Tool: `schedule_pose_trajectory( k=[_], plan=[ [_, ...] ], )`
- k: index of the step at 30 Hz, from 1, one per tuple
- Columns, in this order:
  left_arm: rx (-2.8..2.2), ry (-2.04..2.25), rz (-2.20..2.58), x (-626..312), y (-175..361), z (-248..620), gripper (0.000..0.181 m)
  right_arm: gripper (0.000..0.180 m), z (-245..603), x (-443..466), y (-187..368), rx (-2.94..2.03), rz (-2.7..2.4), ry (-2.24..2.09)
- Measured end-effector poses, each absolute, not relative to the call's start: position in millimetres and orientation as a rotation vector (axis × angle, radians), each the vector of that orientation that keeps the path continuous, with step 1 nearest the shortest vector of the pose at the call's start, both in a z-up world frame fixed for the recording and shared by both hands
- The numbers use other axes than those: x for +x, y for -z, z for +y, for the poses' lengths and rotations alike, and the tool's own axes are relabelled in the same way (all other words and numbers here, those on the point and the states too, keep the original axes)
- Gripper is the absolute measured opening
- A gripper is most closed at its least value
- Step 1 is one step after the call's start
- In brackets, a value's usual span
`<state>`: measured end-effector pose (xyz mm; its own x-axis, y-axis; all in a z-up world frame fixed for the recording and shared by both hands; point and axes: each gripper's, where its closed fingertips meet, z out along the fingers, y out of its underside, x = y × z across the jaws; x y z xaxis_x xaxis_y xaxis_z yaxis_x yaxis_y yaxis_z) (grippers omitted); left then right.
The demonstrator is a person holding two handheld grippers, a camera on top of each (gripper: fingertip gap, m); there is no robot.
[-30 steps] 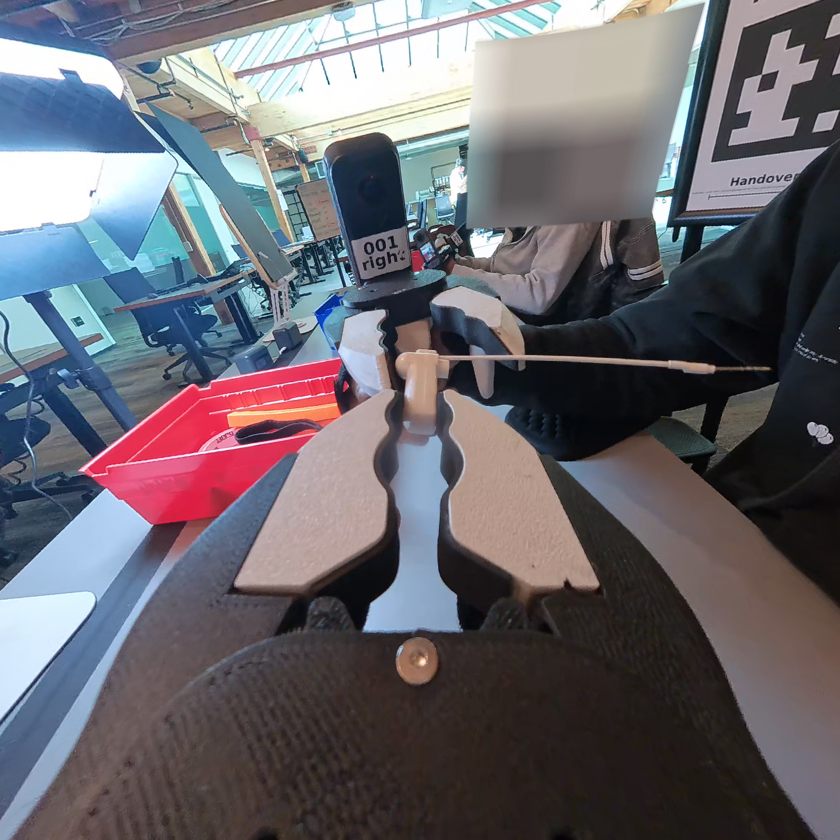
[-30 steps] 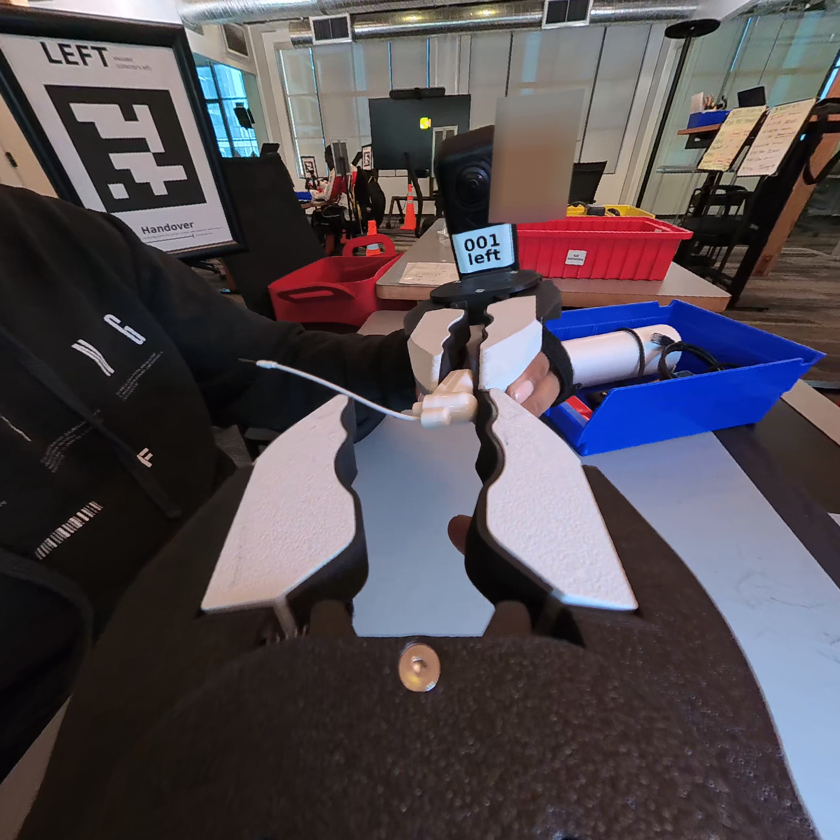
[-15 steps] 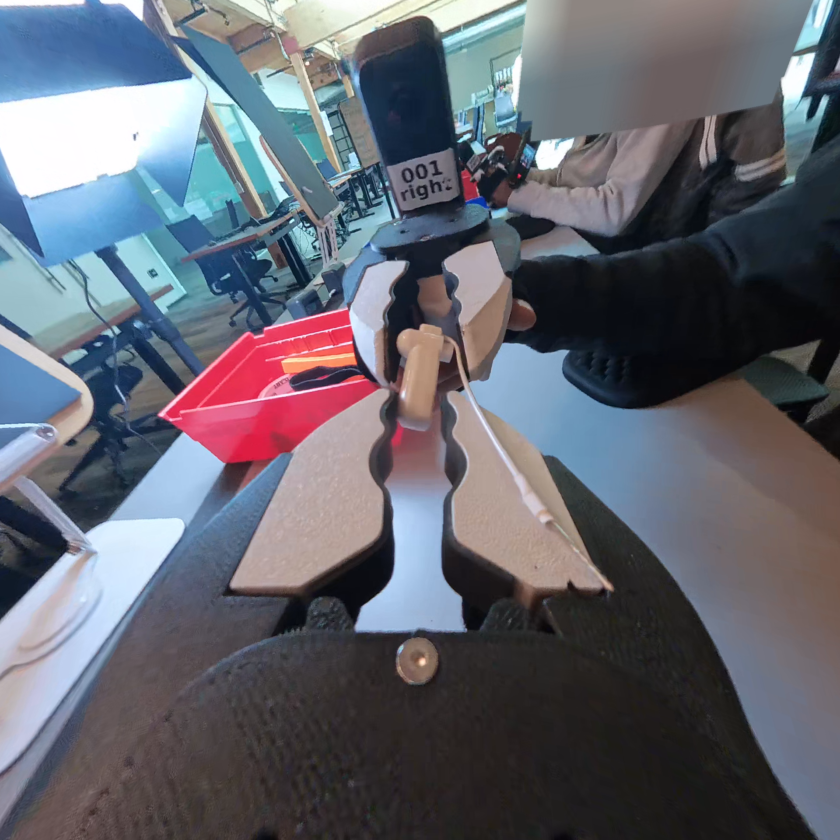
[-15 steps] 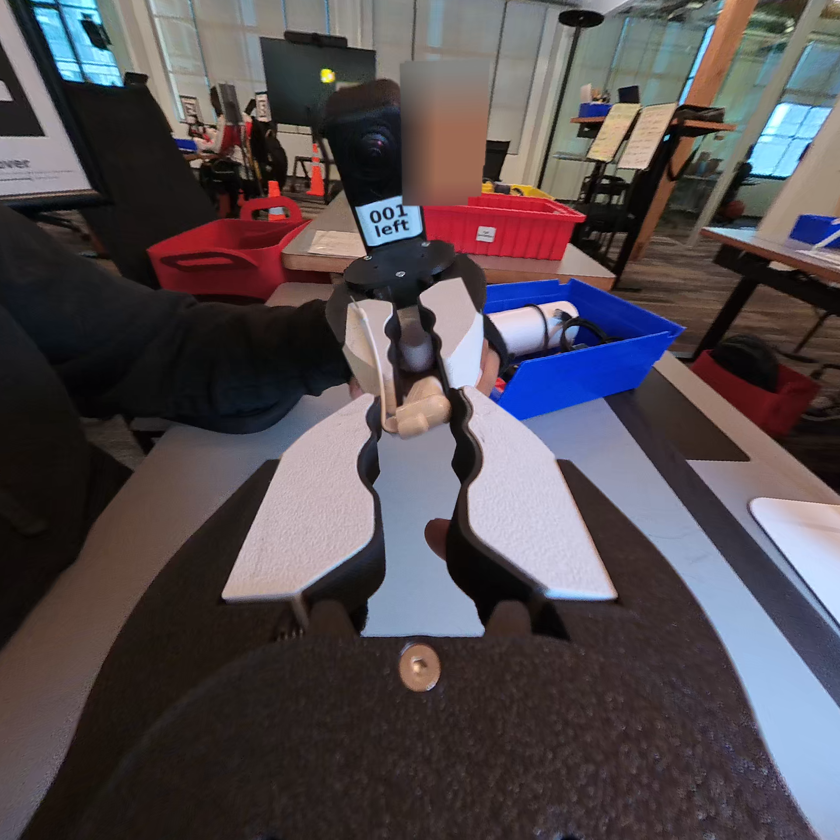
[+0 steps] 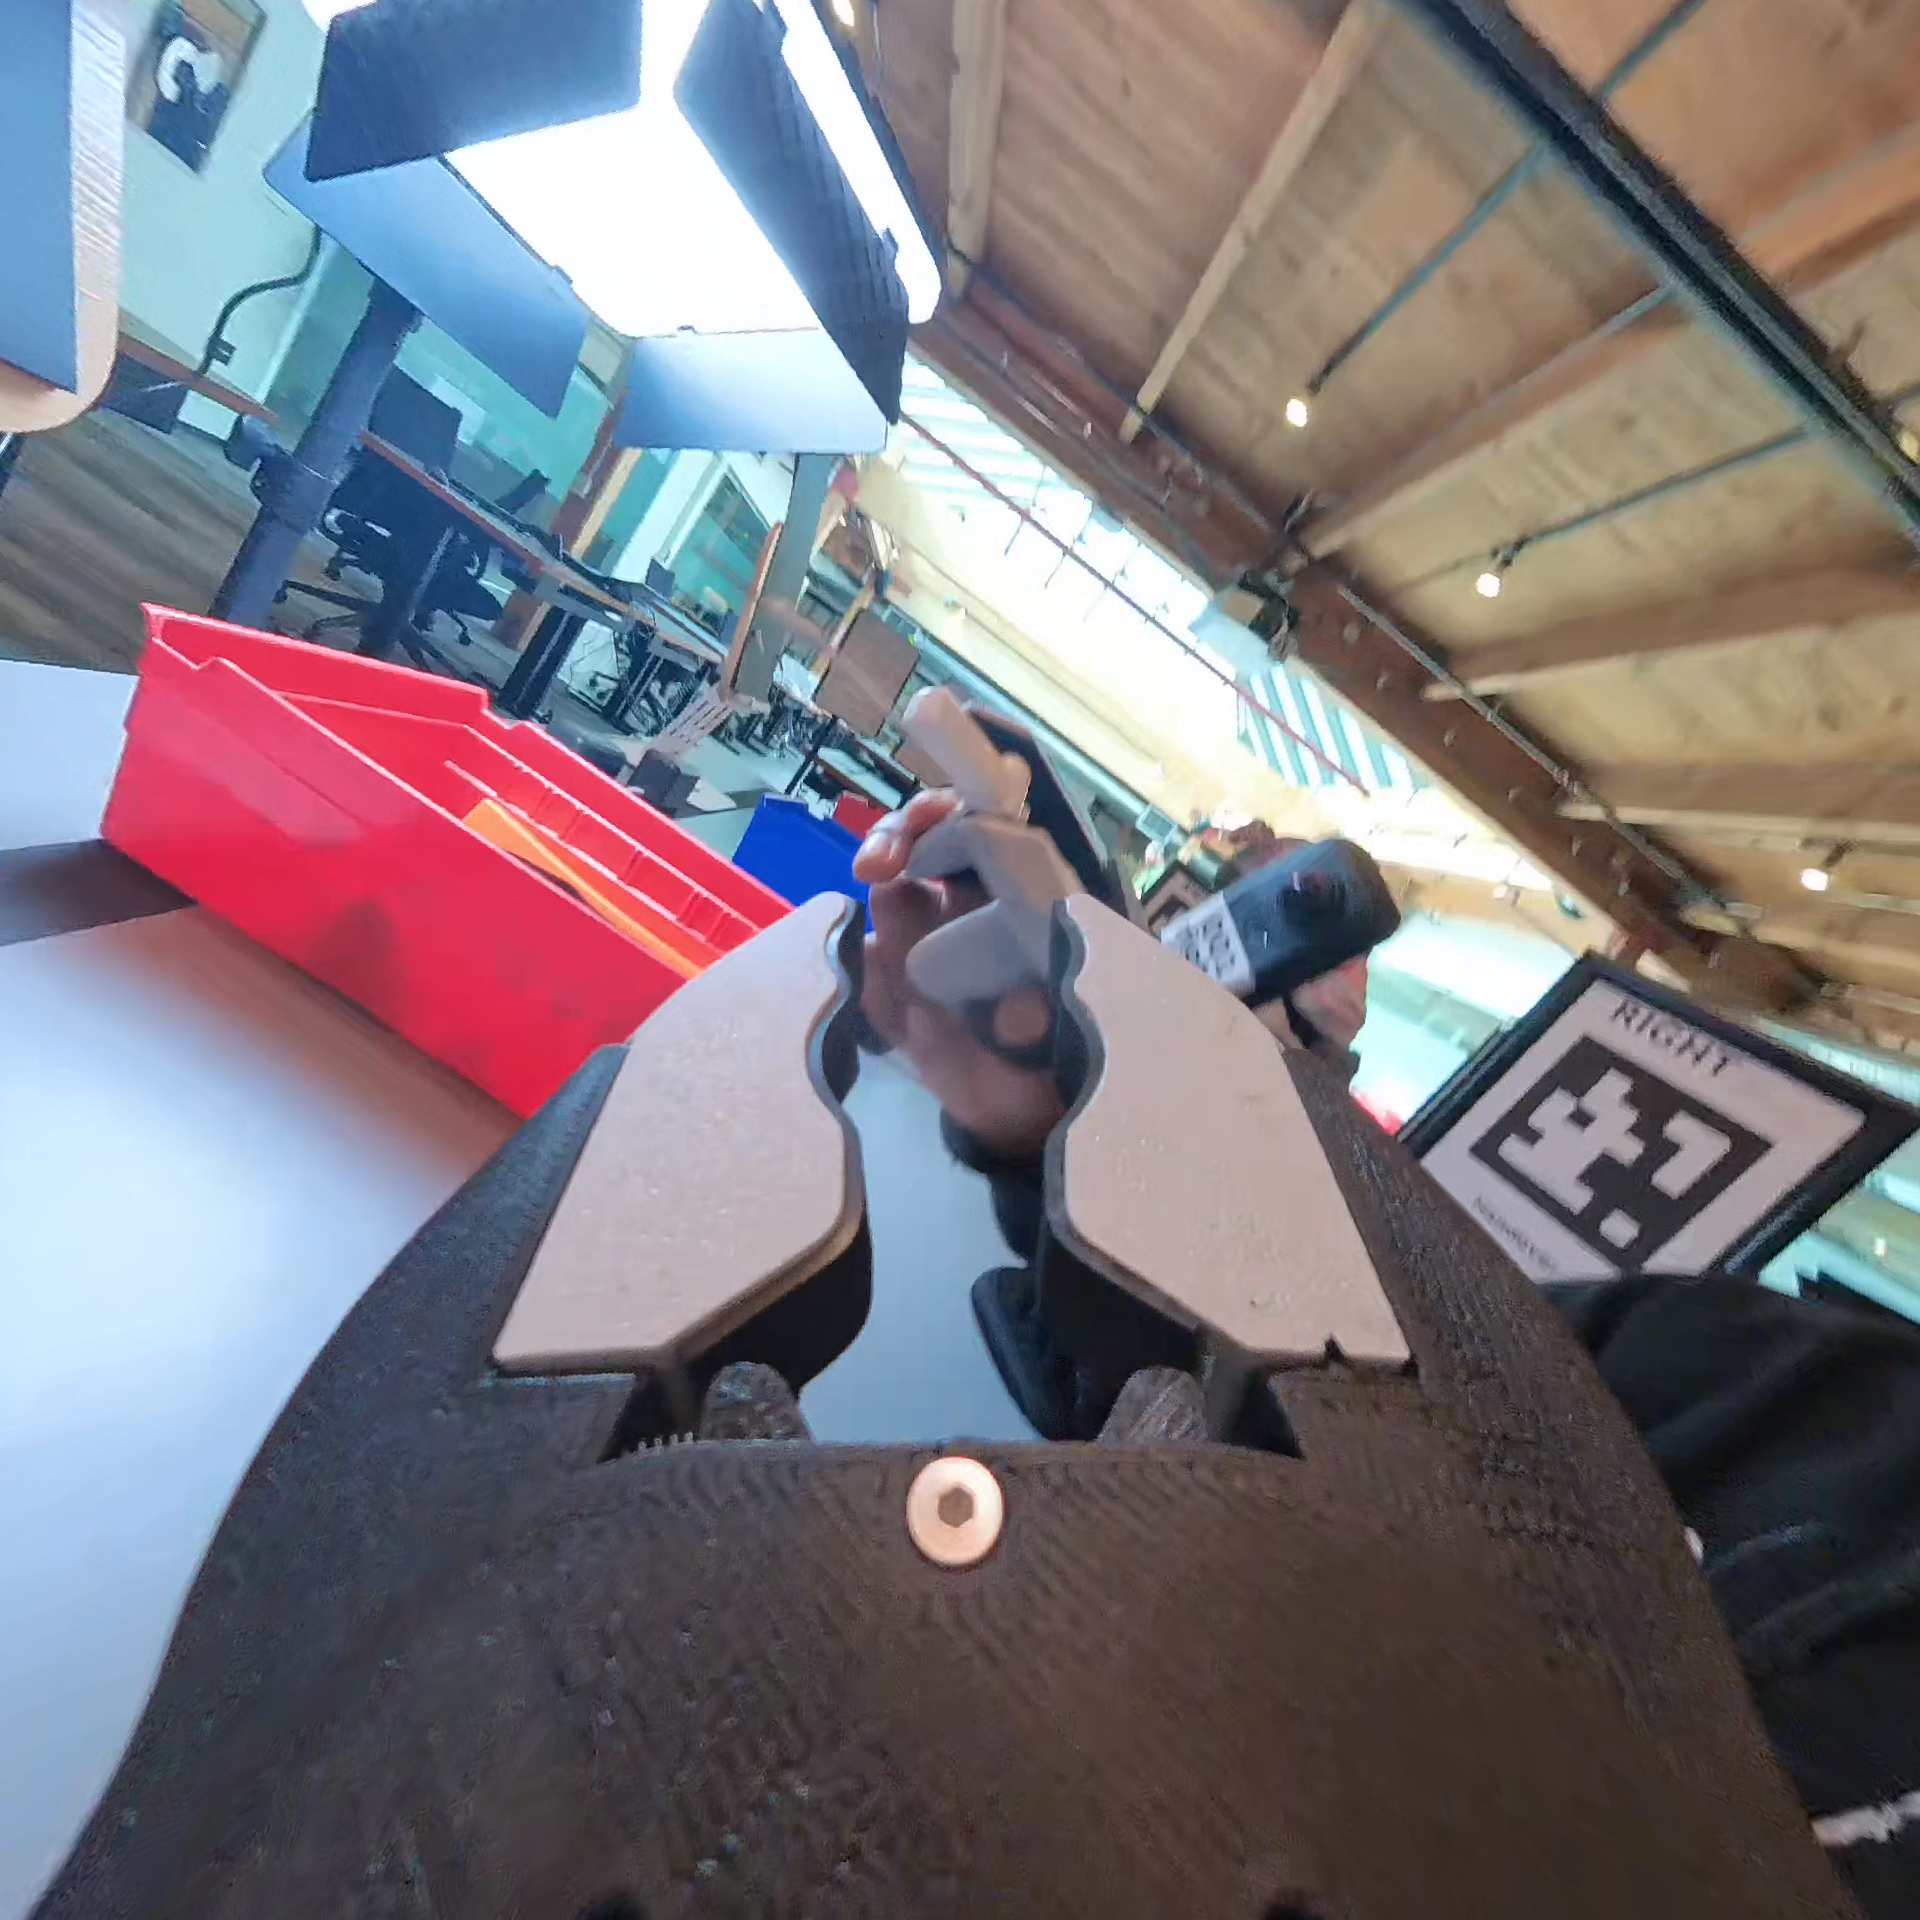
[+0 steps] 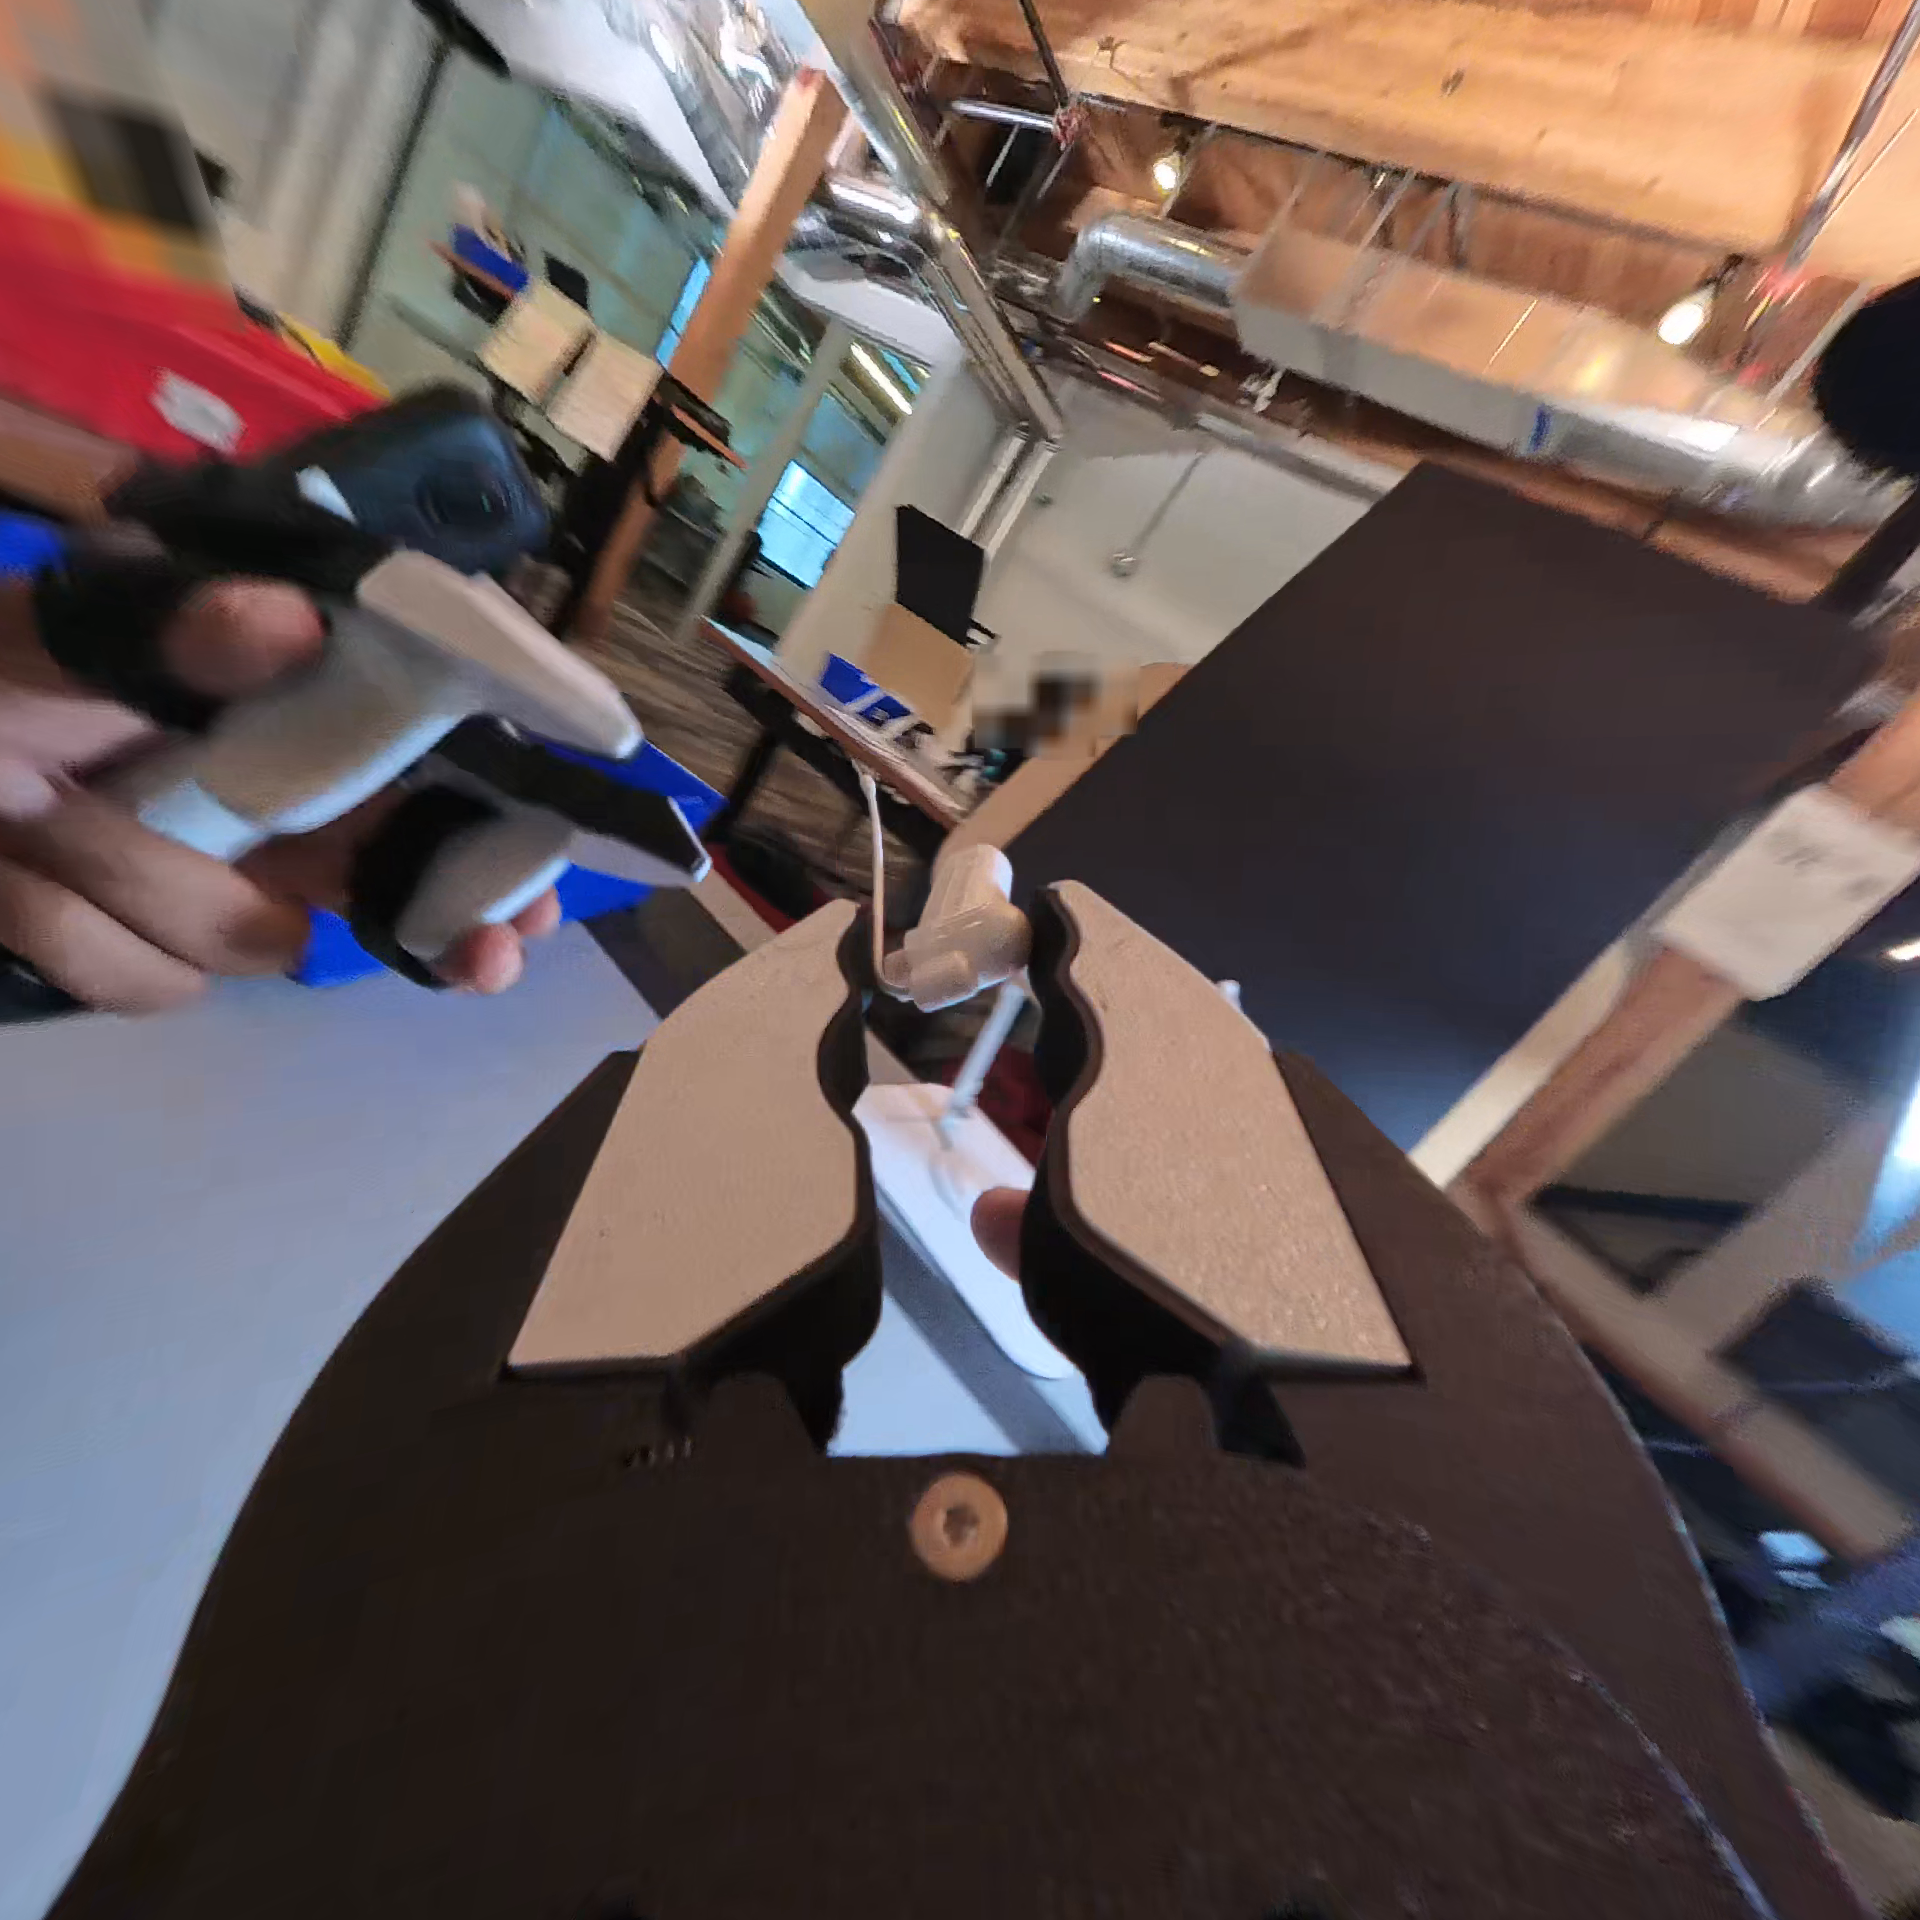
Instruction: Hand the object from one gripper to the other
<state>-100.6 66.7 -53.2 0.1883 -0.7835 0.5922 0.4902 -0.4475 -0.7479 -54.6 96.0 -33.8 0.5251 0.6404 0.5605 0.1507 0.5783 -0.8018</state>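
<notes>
Red bin (image 5: 343, 883). White object (image 6: 961, 935), thin white cord. Blue bin (image 6: 644, 774). Pale grey surface (image 5: 156, 1122). Black-and-white blocky marker sign (image 5: 1621, 1153). Black gripper bodies, beige-grey fingers (image 5: 717, 1143).

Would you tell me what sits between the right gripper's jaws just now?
The small white cabled object, clamped at the right gripper's tips, shown in the right wrist view.

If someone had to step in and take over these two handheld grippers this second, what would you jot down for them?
Right gripper: shut on the small white plastic plug with thin white cable, pinched at its fingertips, cable trailing up and left.
Left gripper: open, nothing between its fingers; in the right wrist view it is off to the left, apart from the plug.
Done: the plug sits with the right gripper alone.
Left: nothing of the handover; perhaps set the plug down.
</notes>
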Motion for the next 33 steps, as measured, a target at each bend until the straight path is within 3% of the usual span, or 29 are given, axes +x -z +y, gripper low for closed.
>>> schedule_pose_trajectory(
  k=[8,17,26,31,33],
  plan=[
    [-1.506,1.375,0.148,-109.5,61.8,82.5,0.029,0.029,75.8,-87.2,67.5,-0.733,-1.202,0.033],
    [-1.514,1.177,0.382,-107.9,69.0,78.2,0.004,0.029,62.7,-103.9,98.5,-0.691,-1.379,0.019],
    [-1.566,0.943,0.589,-117.7,68.6,70.0,0.019,0.029,83.3,-85.5,74.7,-0.795,-1.221,-0.018],
    [-1.578,1.27,0.307,-115.2,66.4,79.9,0.048,0.029,80.0,-82.6,64.1,-0.724,-1.166,0.067],
    [-1.534,1.388,0.207,-115.2,63.3,82.6,0.049,0.029,74.8,-88.1,69.7,-0.673,-1.204,0.126]
  ],
)
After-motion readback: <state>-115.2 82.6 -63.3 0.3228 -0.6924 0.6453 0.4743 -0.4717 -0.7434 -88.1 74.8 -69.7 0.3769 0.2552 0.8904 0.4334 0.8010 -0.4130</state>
